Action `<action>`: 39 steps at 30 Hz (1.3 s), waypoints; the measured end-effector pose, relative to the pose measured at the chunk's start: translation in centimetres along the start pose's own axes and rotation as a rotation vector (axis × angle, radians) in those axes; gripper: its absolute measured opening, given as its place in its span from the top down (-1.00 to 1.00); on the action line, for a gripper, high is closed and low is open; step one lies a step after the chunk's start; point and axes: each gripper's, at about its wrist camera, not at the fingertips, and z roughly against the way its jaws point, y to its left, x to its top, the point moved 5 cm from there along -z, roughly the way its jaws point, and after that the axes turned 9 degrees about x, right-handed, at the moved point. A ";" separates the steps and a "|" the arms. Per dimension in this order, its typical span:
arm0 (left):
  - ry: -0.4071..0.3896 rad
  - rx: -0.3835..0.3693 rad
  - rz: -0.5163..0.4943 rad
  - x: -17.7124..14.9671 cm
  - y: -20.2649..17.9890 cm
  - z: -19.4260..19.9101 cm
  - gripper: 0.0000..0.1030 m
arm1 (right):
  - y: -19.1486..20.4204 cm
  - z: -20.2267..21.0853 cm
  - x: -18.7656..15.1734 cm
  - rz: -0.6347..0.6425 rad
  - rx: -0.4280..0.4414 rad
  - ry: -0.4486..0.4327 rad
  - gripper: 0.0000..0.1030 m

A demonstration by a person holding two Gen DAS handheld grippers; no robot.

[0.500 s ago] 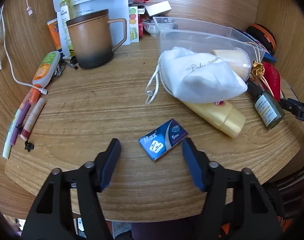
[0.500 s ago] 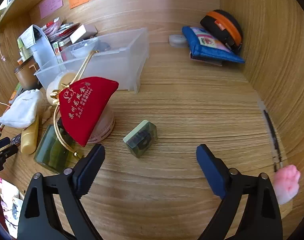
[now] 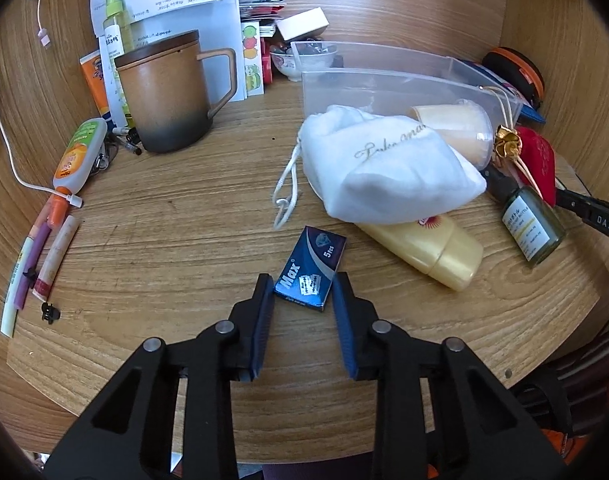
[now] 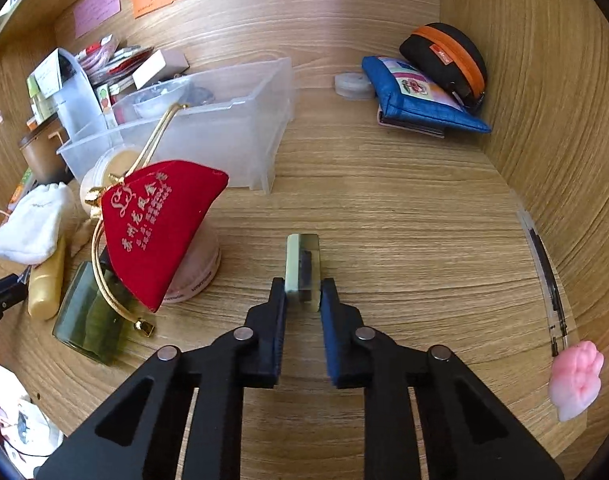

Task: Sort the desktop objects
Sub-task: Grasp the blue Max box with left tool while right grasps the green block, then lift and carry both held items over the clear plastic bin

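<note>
A small blue razor-blade box (image 3: 314, 260) lies on the wooden desk in the left wrist view. My left gripper (image 3: 303, 286) is shut on its near end, one pad against each long side. In the right wrist view a small pale-green block with a dark centre (image 4: 302, 260) stands on edge on the desk. My right gripper (image 4: 303, 288) is shut on it, pads pressing both faces. A clear plastic bin (image 3: 384, 80) (image 4: 224, 132) stands behind both, at the back of the desk.
A white drawstring pouch (image 3: 384, 168), a yellow tube (image 3: 432, 248) and a green bottle (image 3: 532, 228) crowd the bin's front. A brown mug (image 3: 164, 96) stands at back left. A red pouch (image 4: 160, 224) lies left of the block, a blue purse (image 4: 416, 96) far right, a pink paw (image 4: 576, 384) near right.
Both grippers went from wide open to shut. The left closed on the blue box, which turned lengthwise between the pads. The right closed on the green block, now standing straight.
</note>
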 end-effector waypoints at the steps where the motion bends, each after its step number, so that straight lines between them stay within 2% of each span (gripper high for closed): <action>1: -0.004 -0.002 0.005 0.1 0.1 0.2 0.43 | 0.0 0.1 0.0 0.002 0.000 -0.003 0.71; 11: -0.059 0.042 0.016 0.6 1.5 2.9 0.43 | 0.1 1.8 1.0 -0.006 0.015 -0.055 0.71; 17: -0.062 0.066 0.060 0.0 3.5 3.9 0.43 | -0.1 2.8 1.3 -0.013 0.018 -0.081 0.71; 21: -0.093 0.069 0.074 0.3 4.3 5.1 0.43 | 0.0 3.5 1.8 -0.019 0.027 -0.101 0.71; 27: -0.175 0.075 0.052 2.8 4.6 7.2 0.43 | 0.7 5.2 3.1 0.005 0.022 -0.149 0.71; 31: -0.223 0.016 0.036 4.8 4.0 8.4 0.43 | 1.3 6.4 4.1 0.021 0.033 -0.184 0.71; 39: -0.284 -0.015 -0.036 9.1 1.2 9.0 0.43 | 3.4 7.2 7.3 0.111 0.075 -0.207 0.71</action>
